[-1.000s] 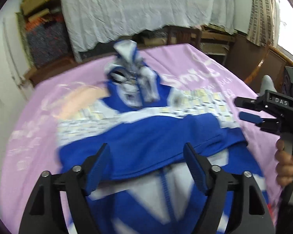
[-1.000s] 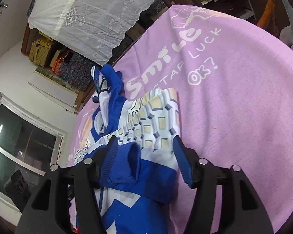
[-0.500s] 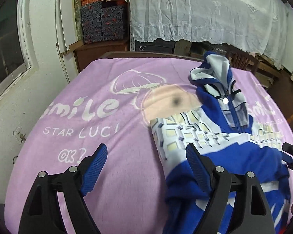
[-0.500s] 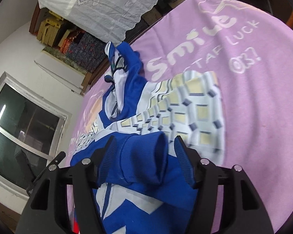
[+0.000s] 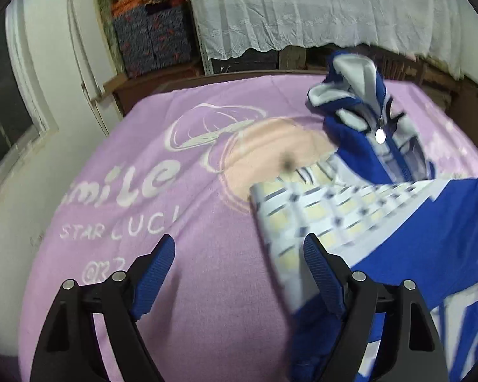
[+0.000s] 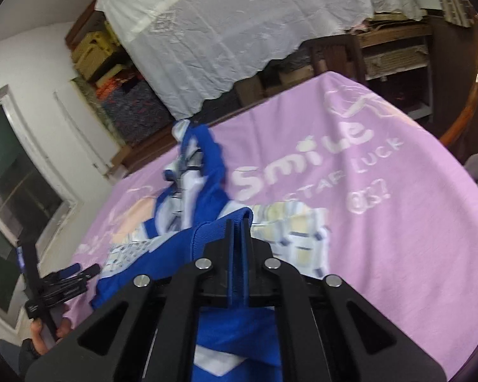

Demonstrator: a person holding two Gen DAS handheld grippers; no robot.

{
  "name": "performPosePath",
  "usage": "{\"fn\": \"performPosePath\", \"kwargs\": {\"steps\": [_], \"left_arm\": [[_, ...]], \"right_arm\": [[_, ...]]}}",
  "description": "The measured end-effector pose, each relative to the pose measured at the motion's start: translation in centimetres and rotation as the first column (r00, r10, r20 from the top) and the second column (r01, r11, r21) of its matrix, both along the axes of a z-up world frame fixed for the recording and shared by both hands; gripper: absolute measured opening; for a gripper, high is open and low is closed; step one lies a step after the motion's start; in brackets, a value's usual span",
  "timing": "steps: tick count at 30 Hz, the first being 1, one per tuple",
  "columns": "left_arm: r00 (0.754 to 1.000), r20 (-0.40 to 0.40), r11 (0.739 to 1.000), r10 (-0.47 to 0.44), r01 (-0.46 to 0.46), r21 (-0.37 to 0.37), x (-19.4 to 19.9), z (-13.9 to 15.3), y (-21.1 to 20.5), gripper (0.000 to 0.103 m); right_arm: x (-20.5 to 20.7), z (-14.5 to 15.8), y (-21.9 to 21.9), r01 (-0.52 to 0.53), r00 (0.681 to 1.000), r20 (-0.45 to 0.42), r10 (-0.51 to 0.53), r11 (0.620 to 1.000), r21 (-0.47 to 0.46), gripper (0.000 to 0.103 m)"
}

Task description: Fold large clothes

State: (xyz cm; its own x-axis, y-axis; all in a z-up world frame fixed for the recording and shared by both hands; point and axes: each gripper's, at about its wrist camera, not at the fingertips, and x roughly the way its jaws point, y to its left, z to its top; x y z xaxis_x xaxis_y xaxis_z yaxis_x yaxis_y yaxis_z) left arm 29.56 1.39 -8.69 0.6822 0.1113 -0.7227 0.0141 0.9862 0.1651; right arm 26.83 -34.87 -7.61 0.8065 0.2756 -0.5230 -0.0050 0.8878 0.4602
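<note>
The jacket [image 5: 407, 242] is seen as soft, matt fleece cloth with a shiny metal zip pull [image 5: 380, 135]. The blanket [image 5: 207, 286] is matt, fuzzy cloth. Ribbed blue pads [image 5: 321, 277] and matt black plastic are shown on the left hand-held gripper [image 5: 239, 273].

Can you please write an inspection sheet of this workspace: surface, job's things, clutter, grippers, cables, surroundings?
Surface: pink fleece blanket with white "Smile" lettering, covering the table.
Job's things: blue and white zip-up hooded jacket with checked panels, partly folded, hood at the far end.
Clutter: nothing seen on the blanket.
Grippers: left gripper open above bare blanket, beside the jacket's edge; right gripper shut on a blue fold of the jacket.
Cables: nothing seen.
Surroundings: white lace cloth draped over furniture behind, stacked patterned boxes, dark window on the left.
</note>
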Motion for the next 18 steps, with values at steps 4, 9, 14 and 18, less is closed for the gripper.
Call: {"fn": "performPosePath", "kwargs": {"steps": [4, 9, 14, 18], "left_arm": [[1.000, -0.023, 0.995, 0.004, -0.002, 0.098, 0.4, -1.9, -0.7, 0.090], [0.999, -0.036, 0.996, 0.015, -0.012, 0.091, 0.5, -1.5, 0.0, 0.090], [1.000, 0.006, 0.999, -0.025, 0.026, -0.044, -0.1, 1.9, 0.4, 0.089], [0.992, 0.030, 0.990, -0.125, 0.127, -0.058, 0.0, 3.9, -2.5, 0.089]], "right_arm": [[1.5, -3.4, -0.9, 0.031, 0.980, -0.195, -0.034, 0.999, -0.019, 0.004], [1.6, -4.0, -0.5, 0.042, 0.973, -0.224, -0.051, 0.998, -0.046, 0.018], [-0.4, -1.3, -1.8, 0.154, 0.985, -0.074, -0.156, 0.987, -0.039, 0.023], [0.9, 0.5, 0.8, 0.011, 0.997, -0.079, -0.011, 1.000, 0.003, 0.023]]}}
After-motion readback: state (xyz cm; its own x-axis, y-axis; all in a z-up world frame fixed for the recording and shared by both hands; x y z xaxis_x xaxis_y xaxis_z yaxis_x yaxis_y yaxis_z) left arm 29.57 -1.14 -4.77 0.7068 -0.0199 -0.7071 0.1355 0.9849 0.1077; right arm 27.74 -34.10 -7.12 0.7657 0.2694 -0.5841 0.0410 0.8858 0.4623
